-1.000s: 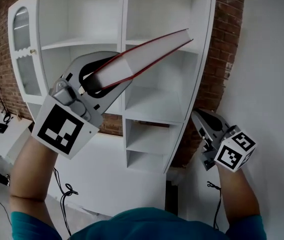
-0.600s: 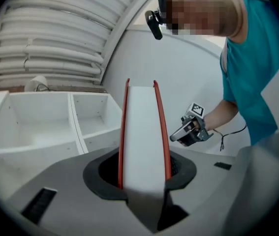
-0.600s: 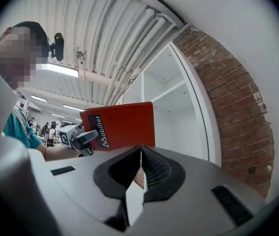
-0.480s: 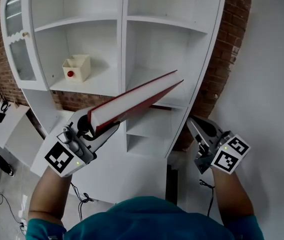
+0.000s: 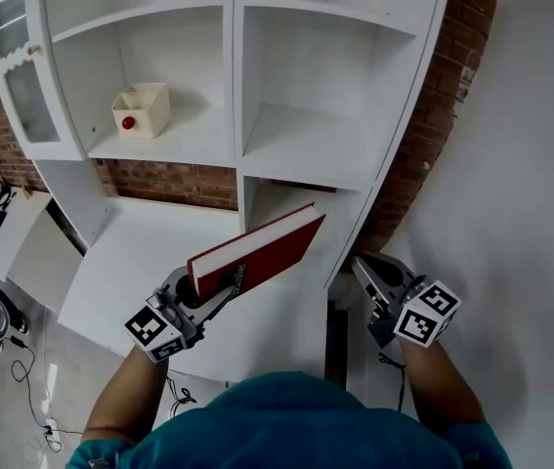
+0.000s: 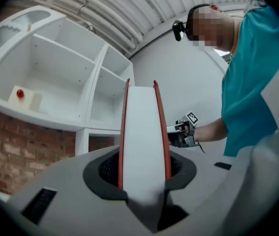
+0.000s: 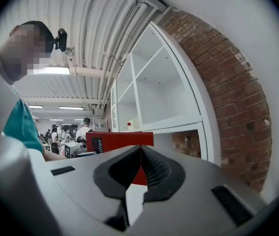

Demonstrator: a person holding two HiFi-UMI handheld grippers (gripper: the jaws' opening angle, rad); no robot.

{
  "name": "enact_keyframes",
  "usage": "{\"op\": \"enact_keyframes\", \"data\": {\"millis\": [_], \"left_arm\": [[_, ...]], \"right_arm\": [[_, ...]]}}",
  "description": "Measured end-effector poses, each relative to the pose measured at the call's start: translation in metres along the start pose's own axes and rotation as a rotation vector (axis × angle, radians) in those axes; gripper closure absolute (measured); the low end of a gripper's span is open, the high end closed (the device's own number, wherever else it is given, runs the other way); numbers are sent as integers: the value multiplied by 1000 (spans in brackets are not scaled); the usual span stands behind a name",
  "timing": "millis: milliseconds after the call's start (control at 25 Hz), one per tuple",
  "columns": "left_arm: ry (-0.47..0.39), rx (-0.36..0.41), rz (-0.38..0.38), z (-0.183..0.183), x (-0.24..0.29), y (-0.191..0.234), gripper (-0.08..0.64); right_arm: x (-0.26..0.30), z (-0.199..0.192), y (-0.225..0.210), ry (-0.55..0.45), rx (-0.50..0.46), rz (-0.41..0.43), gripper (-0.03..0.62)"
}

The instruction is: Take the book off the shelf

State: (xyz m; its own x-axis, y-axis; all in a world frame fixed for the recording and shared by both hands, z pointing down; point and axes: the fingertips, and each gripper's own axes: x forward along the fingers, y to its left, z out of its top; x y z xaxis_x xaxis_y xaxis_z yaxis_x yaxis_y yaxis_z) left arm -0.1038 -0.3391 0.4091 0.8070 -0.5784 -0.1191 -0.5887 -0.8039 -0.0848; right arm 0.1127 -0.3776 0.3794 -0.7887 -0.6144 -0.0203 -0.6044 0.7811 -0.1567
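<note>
A red hardcover book point(image 5: 262, 252) with white page edges is held out in the air in front of the white shelf unit point(image 5: 296, 154), clear of its compartments. My left gripper point(image 5: 208, 296) is shut on the book's near end. In the left gripper view the book point(image 6: 144, 132) stands edge-on between the jaws of that gripper point(image 6: 144, 173), which press on both red covers. My right gripper point(image 5: 366, 270) hangs to the right of the book with nothing in it. In the right gripper view its jaws point(image 7: 140, 163) meet, and the book point(image 7: 119, 140) shows beyond them.
A small cream box with a red knob point(image 5: 142, 110) sits in the left shelf compartment. A low white cabinet top point(image 5: 130, 262) lies under the book. Brick wall point(image 5: 452, 76) and a white wall flank the shelf on the right. Cables and dark gear lie on the floor at left.
The left gripper has come down and back from the shelf with the book, which now sits lower and flatter. The right gripper has dropped a little and stays shut.
</note>
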Motion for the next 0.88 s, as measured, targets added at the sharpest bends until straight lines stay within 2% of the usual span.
{"op": "enact_keyframes", "data": {"millis": [120, 200, 680, 880], "left_arm": [[-8, -103, 26, -30, -2, 5, 390], [-1, -143, 34, -47, -2, 6, 390], [103, -291, 35, -130, -6, -3, 391], [163, -338, 60, -164, -13, -4, 391]], "right_arm": [[-1, -32, -10, 49, 10, -20, 568], [-3, -50, -16, 71, 26, -30, 569], [-4, -135, -29, 185, 114, -64, 569], [-5, -171, -31, 231, 161, -73, 569]]}}
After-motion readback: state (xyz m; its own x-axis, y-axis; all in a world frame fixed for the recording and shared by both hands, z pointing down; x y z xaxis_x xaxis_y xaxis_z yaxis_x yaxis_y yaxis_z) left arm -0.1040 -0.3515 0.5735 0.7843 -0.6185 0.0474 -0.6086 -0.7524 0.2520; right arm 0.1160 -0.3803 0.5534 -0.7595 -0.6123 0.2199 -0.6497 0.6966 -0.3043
